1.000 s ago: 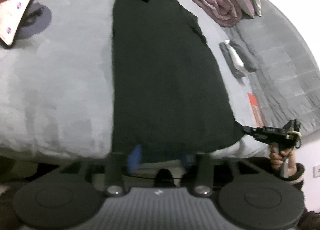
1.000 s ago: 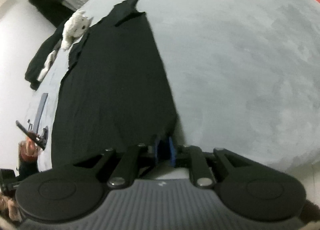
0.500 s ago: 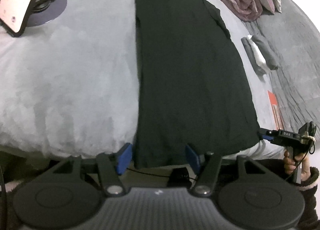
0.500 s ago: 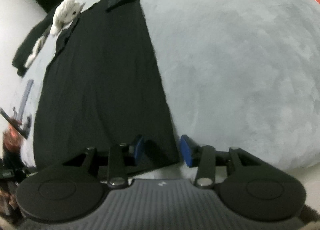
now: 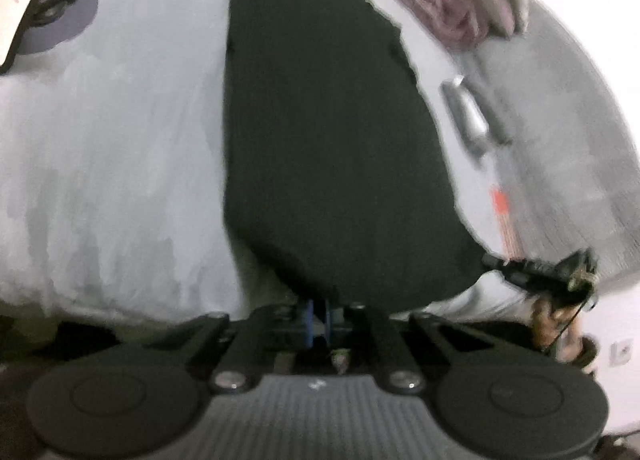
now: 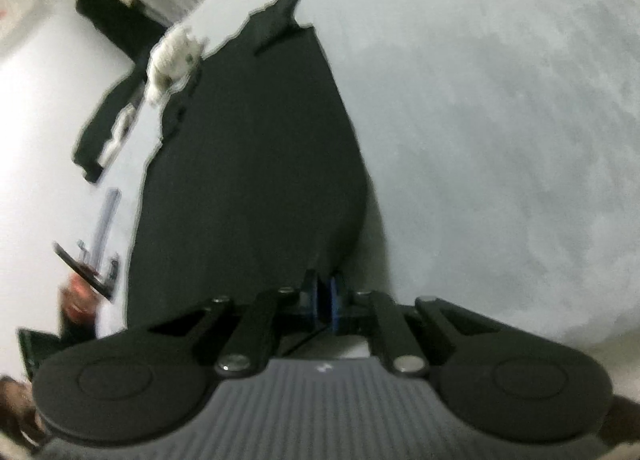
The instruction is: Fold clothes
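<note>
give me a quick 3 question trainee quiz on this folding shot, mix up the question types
1. True or false: the black garment lies spread lengthwise on the grey bed cover.
2. Multiple choice: what does the left gripper have between its blue pads? A) a bare stretch of cover B) the near hem of the garment C) the pink blanket
3. Short answer: which part of the garment does the right gripper pinch?

Key
1. True.
2. B. The pink blanket sits bunched at the far side, untouched.
3. The near hem at the other corner, with the pads closed on the cloth.
</note>
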A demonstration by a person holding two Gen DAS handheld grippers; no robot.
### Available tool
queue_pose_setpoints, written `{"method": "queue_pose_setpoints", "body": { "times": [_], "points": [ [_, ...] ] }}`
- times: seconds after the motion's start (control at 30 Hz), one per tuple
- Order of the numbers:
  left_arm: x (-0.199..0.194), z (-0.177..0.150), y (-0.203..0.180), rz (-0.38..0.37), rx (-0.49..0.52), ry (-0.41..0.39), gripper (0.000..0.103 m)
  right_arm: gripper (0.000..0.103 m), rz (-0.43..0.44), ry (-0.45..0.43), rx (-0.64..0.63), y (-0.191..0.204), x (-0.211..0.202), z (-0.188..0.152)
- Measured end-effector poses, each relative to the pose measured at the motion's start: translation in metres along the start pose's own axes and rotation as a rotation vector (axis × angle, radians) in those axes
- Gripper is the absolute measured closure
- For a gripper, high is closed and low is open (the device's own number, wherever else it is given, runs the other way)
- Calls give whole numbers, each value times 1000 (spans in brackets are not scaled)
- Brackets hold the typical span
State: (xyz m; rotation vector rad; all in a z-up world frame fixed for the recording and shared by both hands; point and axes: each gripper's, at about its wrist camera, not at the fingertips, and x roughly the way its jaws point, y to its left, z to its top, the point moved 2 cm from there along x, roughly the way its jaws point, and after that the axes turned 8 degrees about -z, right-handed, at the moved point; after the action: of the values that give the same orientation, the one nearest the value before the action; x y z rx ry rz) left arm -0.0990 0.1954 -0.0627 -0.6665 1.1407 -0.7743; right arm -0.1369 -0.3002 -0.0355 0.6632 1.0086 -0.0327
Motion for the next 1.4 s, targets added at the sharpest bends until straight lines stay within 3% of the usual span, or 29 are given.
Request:
{"method": "queue_pose_setpoints", "body": {
  "times": [0.2, 0.53, 0.83, 0.9, 0.93, 0.97, 1.03, 1.13, 1.17, 1.2, 1.4],
  "points": [
    [-17, 23, -4, -68, -53, -140, 98, 95, 65, -58, 55, 11, -3, 18],
    [-16, 88, -11, 80, -60, -327, 98, 95, 27, -107, 209, 11, 34, 72],
    [12, 126, 6, 170, -79, -368, 98, 94, 10, -76, 321, -9, 77, 97],
    [15, 126, 9, 168, -60, -355, 94, 87, 17, -64, 353, -17, 82, 97],
    [16, 126, 9, 176, -47, -348, 83, 87, 24, -62, 365, -20, 82, 97],
    [17, 126, 8, 186, -32, -340, 66, 87, 34, -62, 374, -23, 80, 98],
    [14, 124, 3, 195, 19, -341, 50, 87, 47, -83, 351, -23, 72, 100],
    [10, 120, 0, 199, 80, -348, 47, 77, 20, -147, 281, -22, 58, 101],
    [9, 118, 1, 204, 90, -346, 47, 67, 3, -166, 263, -23, 55, 101],
    [8, 117, 2, 208, 100, -344, 47, 64, -13, -181, 249, -24, 53, 101],
    [11, 109, -2, 287, 212, -259, 46, 64, -113, -188, 143, -27, 53, 95]
  ]
}}
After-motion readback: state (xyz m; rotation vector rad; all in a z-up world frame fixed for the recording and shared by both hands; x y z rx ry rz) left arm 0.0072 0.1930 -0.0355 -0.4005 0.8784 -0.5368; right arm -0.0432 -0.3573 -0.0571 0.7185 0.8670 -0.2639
